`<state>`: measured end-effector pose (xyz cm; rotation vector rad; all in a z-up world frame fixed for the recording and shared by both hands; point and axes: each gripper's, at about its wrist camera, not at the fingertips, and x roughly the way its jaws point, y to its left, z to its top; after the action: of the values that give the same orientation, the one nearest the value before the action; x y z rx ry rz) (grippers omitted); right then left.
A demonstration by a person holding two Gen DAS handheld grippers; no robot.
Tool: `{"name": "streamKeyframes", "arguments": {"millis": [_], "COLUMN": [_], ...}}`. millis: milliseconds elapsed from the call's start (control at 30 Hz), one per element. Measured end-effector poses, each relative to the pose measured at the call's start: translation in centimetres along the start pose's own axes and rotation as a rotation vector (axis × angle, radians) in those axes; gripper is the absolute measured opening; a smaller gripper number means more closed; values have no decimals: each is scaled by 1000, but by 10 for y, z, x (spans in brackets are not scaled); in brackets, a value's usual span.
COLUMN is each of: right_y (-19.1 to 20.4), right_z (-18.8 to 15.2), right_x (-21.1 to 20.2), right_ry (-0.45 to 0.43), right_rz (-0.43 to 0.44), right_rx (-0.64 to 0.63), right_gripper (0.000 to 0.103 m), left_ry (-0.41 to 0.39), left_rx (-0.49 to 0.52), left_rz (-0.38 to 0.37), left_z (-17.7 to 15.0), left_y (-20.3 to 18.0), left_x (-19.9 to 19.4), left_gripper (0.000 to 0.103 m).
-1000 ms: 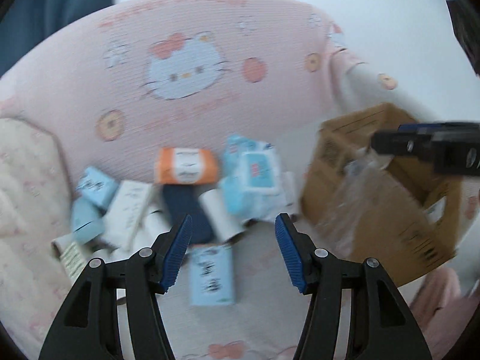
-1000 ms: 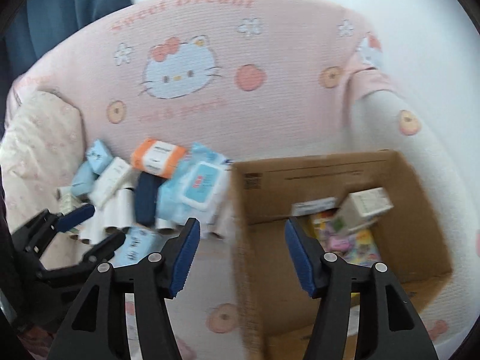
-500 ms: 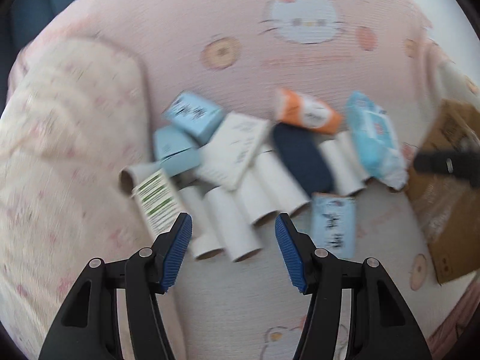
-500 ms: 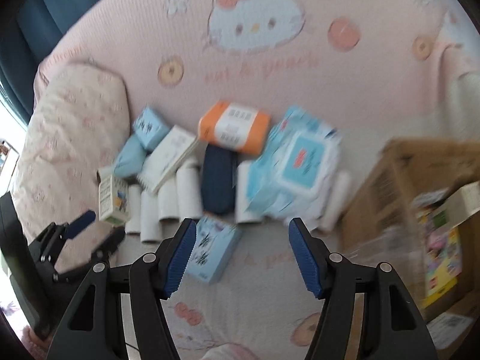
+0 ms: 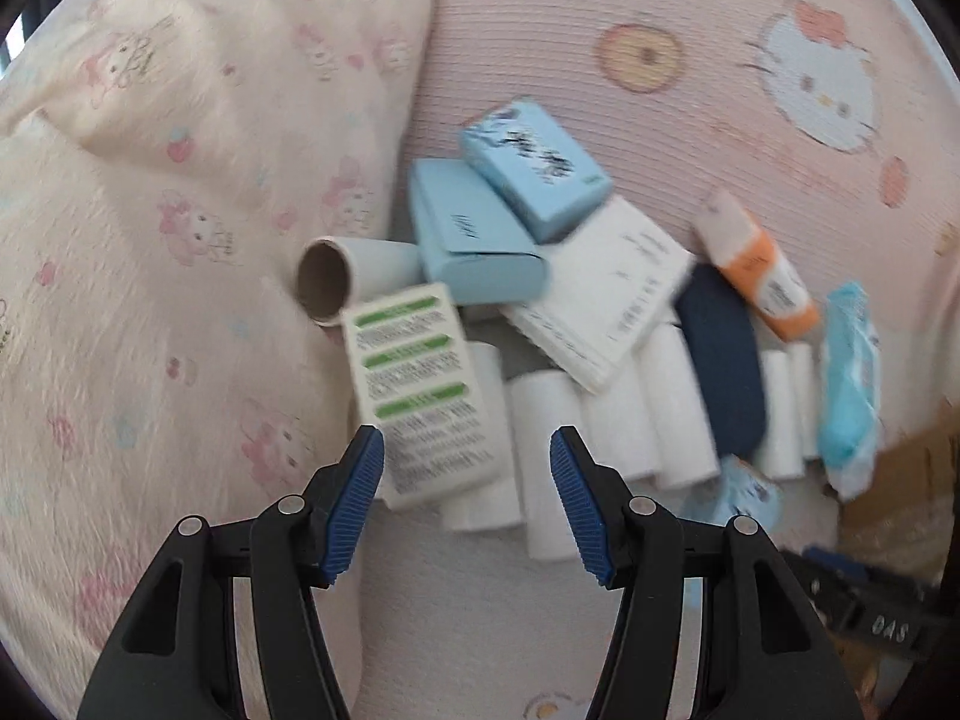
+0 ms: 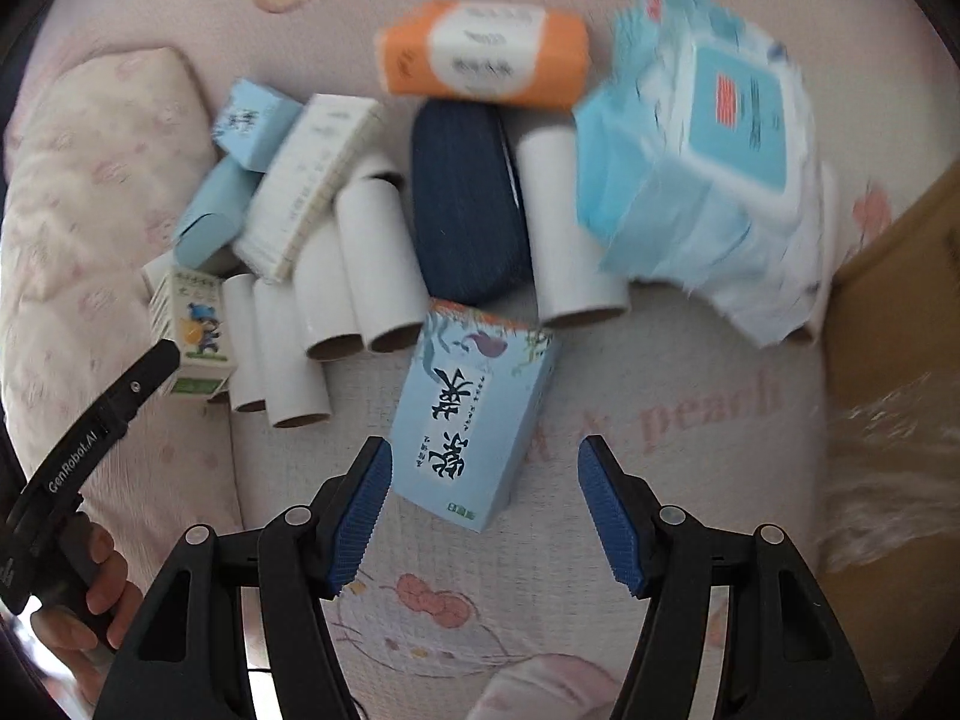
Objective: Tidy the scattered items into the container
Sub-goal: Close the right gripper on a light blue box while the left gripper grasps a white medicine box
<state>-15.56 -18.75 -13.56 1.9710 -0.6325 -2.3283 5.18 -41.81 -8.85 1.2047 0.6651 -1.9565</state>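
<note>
A pile of small items lies on a pink bedspread. My left gripper (image 5: 465, 480) is open, just short of a white box with green labels (image 5: 423, 390) and white cardboard tubes (image 5: 540, 438). My right gripper (image 6: 483, 483) is open, with a light blue box with dark script (image 6: 474, 414) lying between its fingertips, not gripped. Behind it lie a dark blue case (image 6: 465, 204), an orange pack (image 6: 486, 54) and a blue wipes pack (image 6: 708, 150). The cardboard box (image 6: 894, 312) stands at the right edge.
A cream pillow (image 5: 150, 240) lies to the left of the pile. Two more light blue boxes (image 5: 480, 228) and a white booklet-like box (image 5: 612, 288) sit at the back. The left gripper's body shows in the right wrist view (image 6: 102, 420).
Both grippers have swung left from the cardboard box and moved down close to the pile. The left now faces the green-labelled box, the right the light blue box. Both stayed open.
</note>
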Motion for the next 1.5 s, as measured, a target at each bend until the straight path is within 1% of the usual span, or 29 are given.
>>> {"name": "streamKeyframes", "arguments": {"millis": [67, 167, 233, 400, 467, 533, 600, 633, 733, 800, 867, 1033, 1133, 1167, 1200, 1267, 1333, 1400, 1500], "right_y": [-4, -6, -5, -3, 1, 4, 8, 10, 16, 18, 20, 20, 14, 10, 6, -2, -11, -21, -37], "right_z": [0, 1, 4, 6, 8, 8, 8, 7, 6, 4, 2, -5, -9, -11, -12, -12, -11, -12, -20], "right_x": [7, 13, 18, 27, 31, 36, 41, 43, 49, 50, 50, 46, 41, 38, 32, 20, 15, 15, 15], "right_ry": [10, 5, 12, 16, 10, 3, 7, 8, 2, -7, -18, -37, -42, -51, -69, -88, -84, -66, -51], "right_rz": [13, 10, 6, 29, 4, -28, -42, -41, -63, -61, -50, -63, -60, -54, -38, -6, 7, 0, 11], "right_rx": [46, 79, 88, 131, 130, 132, 133, 129, 93, 73, 46, -25, -35, -31, -24, -15, -3, 13, 57], "right_gripper": [63, 63, 64, 66, 68, 68, 68, 68, 68, 68, 65, 64, 63, 54, 41, 26, 26, 26, 26], "left_ry": [2, -3, 6, 61, 63, 45, 44, 46, 45, 47, 52, 88, 78, 71, 63, 54, 59, 71, 79], "left_rx": [-20, -13, -25, -97, -94, -96, -103, -100, -77, -62, -59, -12, 18, 29, 44, 74, 107, 141, 180], "left_rz": [18, 42, 24, -38, -39, -18, -31, -40, -51, -56, -61, -72, -65, -64, -67, -83, -112, -140, -169], "left_z": [2, 3, 4, 7, 8, 8, 7, 7, 4, 1, -3, -9, -13, -14, -16, -19, -25, -32, -40], "left_y": [4, 8, 9, 18, 17, 16, 16, 15, 14, 13, 13, 7, 2, 0, -2, -8, -16, -27, -41], "left_x": [4, 7, 10, 22, 24, 24, 25, 25, 24, 22, 20, 13, 2, -3, -9, -18, -23, -26, -26], "left_gripper": [62, 62, 62, 62, 62, 62, 61, 56, 54, 54, 54, 53, 53, 52, 52, 52, 52, 52, 52]}}
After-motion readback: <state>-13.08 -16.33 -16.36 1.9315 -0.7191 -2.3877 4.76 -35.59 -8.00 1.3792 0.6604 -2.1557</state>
